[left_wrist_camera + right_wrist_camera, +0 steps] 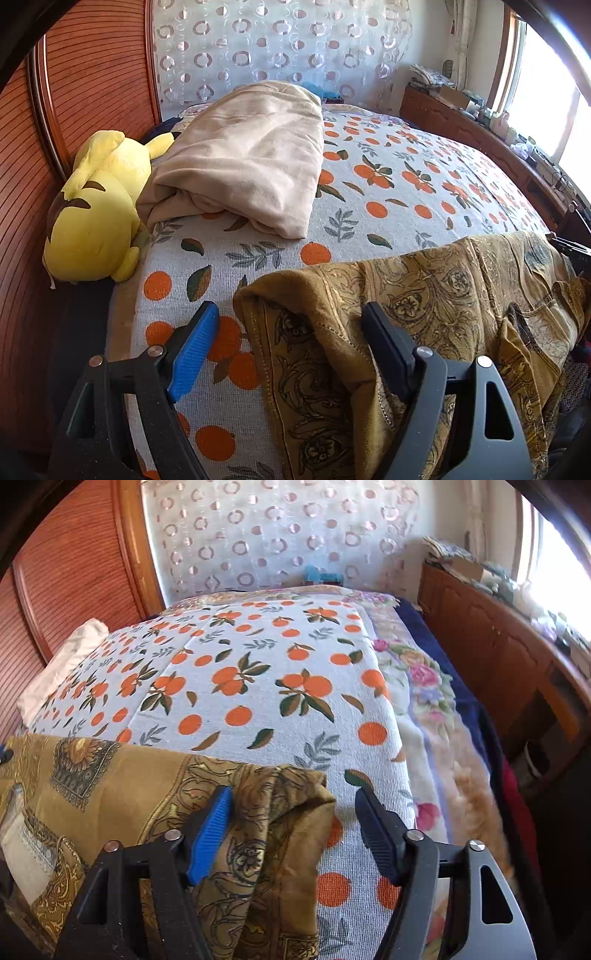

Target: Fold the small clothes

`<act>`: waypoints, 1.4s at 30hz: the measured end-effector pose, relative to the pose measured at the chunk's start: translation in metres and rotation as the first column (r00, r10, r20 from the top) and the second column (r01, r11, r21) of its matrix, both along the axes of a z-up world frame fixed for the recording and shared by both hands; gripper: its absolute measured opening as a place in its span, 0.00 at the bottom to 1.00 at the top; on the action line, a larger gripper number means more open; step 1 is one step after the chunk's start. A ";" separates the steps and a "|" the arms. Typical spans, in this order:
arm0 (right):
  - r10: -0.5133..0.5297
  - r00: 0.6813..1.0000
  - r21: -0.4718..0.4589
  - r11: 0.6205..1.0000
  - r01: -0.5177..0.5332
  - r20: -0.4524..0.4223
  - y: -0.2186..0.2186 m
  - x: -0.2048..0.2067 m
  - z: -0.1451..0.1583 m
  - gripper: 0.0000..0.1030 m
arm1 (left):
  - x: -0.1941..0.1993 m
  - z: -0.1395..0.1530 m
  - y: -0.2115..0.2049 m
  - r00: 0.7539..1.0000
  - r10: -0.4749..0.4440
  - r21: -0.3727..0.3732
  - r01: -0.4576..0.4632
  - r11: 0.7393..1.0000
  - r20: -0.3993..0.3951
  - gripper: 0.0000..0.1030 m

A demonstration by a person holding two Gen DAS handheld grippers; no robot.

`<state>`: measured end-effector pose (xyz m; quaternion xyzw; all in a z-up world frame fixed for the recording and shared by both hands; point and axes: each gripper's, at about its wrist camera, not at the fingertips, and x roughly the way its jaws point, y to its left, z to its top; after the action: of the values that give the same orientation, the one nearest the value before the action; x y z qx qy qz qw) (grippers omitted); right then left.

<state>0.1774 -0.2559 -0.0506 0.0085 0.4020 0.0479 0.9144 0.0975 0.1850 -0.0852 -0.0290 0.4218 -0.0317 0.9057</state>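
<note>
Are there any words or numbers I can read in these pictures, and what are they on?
None can be read. The garment and bedspread carry only patterns. The boxes on the cabinet by the window are too small and blurred to tell.
</note>
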 end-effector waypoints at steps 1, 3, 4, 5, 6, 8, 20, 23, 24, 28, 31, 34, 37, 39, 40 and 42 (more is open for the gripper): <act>0.001 1.000 -0.001 1.000 -0.001 0.001 0.000 0.000 0.000 0.70 | 0.001 0.000 -0.001 1.000 0.003 0.005 -0.003 1.000 -0.001 0.78; 0.007 1.000 -0.003 1.000 -0.007 0.007 0.001 -0.001 -0.001 0.70 | 0.002 0.000 -0.001 1.000 0.005 0.008 -0.005 1.000 0.000 0.78; 0.014 1.000 0.000 1.000 -0.014 0.010 0.001 -0.002 -0.002 0.70 | 0.002 0.000 -0.001 1.000 0.001 0.005 -0.001 1.000 0.001 0.76; 0.021 1.000 0.002 1.000 -0.021 0.012 0.001 -0.003 -0.002 0.70 | 0.003 0.000 -0.002 1.000 -0.003 0.005 0.003 1.000 0.001 0.75; 0.022 1.000 -0.005 1.000 -0.022 0.012 0.002 -0.004 -0.002 0.70 | 0.003 0.000 -0.002 1.000 -0.001 0.017 0.001 1.000 -0.001 0.72; 0.028 1.000 -0.012 1.000 -0.028 0.014 0.003 -0.005 -0.002 0.65 | 0.003 0.001 -0.001 1.000 -0.003 0.009 0.003 1.000 0.000 0.67; 0.130 0.991 0.033 0.991 -0.130 -0.002 0.012 -0.020 0.002 0.14 | -0.004 0.004 -0.006 0.999 -0.048 -0.021 0.048 0.999 0.003 0.17; 0.139 0.990 0.051 0.989 -0.140 0.015 0.010 -0.028 0.005 0.12 | -0.009 0.009 -0.004 0.998 -0.056 -0.055 0.057 0.997 0.021 0.09; 0.142 0.989 0.056 0.988 -0.144 0.026 0.010 -0.031 0.007 0.12 | -0.013 0.013 -0.006 0.997 -0.063 -0.059 0.065 0.996 0.035 0.08; 0.142 0.986 0.060 0.987 -0.148 0.081 0.007 -0.049 0.023 0.11 | -0.030 0.038 -0.012 0.990 -0.076 -0.064 0.084 0.994 0.115 0.07; 0.131 0.984 0.060 0.989 -0.138 0.119 0.007 -0.062 0.039 0.10 | -0.044 0.061 -0.014 0.980 -0.076 -0.060 0.088 0.994 0.184 0.06; 0.141 0.973 0.057 0.987 -0.153 0.185 0.008 -0.079 0.064 0.10 | -0.054 0.085 -0.021 0.967 -0.088 -0.055 0.104 0.993 0.238 0.06; 0.157 0.956 0.038 0.984 -0.172 0.248 0.010 -0.096 0.090 0.10 | -0.060 0.113 -0.026 0.950 -0.104 -0.042 0.122 0.992 0.295 0.06; 0.169 0.941 0.027 0.982 -0.185 0.293 0.011 -0.109 0.110 0.10 | -0.065 0.136 -0.029 0.933 -0.115 -0.039 0.136 0.990 0.342 0.06; 0.174 0.931 0.019 0.982 -0.190 0.320 0.011 -0.115 0.122 0.10 | -0.065 0.146 -0.029 0.927 -0.118 -0.038 0.141 0.989 0.357 0.06; 0.183 0.915 0.008 0.980 -0.199 0.360 0.009 -0.125 0.144 0.10 | -0.064 0.172 -0.030 0.907 -0.129 -0.027 0.152 0.988 0.400 0.06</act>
<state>0.0523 -0.2472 0.0937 -0.0196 0.2269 0.1467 0.9626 0.0339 0.1550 0.0872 -0.0175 0.2291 -0.1143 0.9665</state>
